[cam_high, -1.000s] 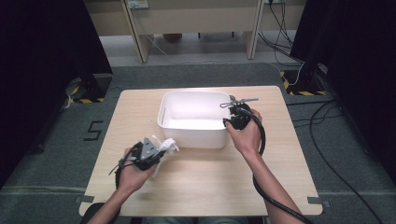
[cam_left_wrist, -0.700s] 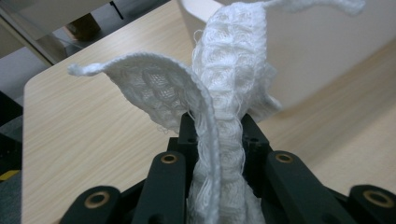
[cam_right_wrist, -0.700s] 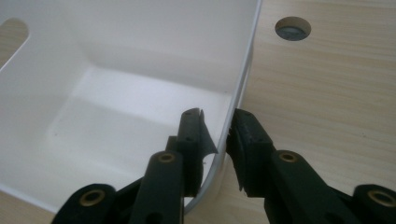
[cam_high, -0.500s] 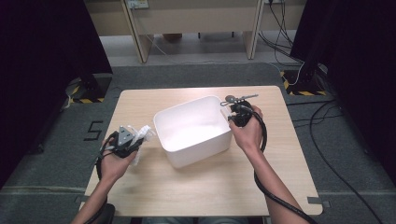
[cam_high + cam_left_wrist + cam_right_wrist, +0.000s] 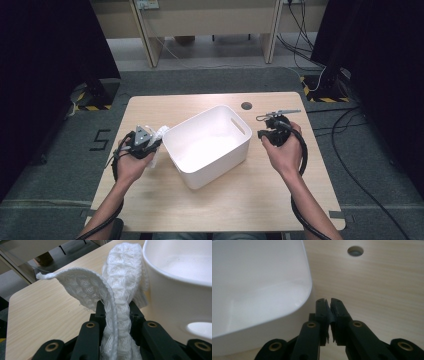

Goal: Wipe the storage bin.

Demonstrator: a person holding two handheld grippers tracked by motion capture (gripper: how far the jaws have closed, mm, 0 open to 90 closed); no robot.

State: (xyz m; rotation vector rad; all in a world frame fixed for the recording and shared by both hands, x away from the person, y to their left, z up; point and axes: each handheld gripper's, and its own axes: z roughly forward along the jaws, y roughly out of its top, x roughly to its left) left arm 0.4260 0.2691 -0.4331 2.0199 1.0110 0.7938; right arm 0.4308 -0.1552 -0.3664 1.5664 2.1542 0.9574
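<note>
1. White knitted cloth (image 5: pixel 117 302), waffle-textured and folded over on itself, was clamped between the black jaws of the left tongs (image 5: pixel 117 315) in the left gripper view, one flap curling toward the upper left of that frame.
2. In the high view the left tongs (image 5: pixel 150 142) sat at centre left, held in the person's left hand (image 5: pixel 131 162), with the cloth (image 5: pixel 159 137) sticking out toward the basin and hanging just beside its left wall.
3. At the centre of the high view stood a white rectangular plastic basin (image 5: pixel 235 150) with a slot handle in its end wall, turned at an angle on the light wooden desk (image 5: pixel 250 195).
4. In the left gripper view the basin's rounded wall (image 5: pixel 175 297) took up the right side, just beside the cloth; whether they touched I could not tell.
5. The right tongs (image 5: pixel 261 134) sat at centre right of the high view, in the right hand (image 5: pixel 285 152), just off the basin's right end.
6. In the right gripper view the right tongs (image 5: pixel 329 302) had just been closing and were clenched together with nothing between them, over bare desk beside the basin's corner (image 5: pixel 294 290).
7. A round cable hole (image 5: pixel 355 251) in the desk lay at the upper right of that frame.
</note>
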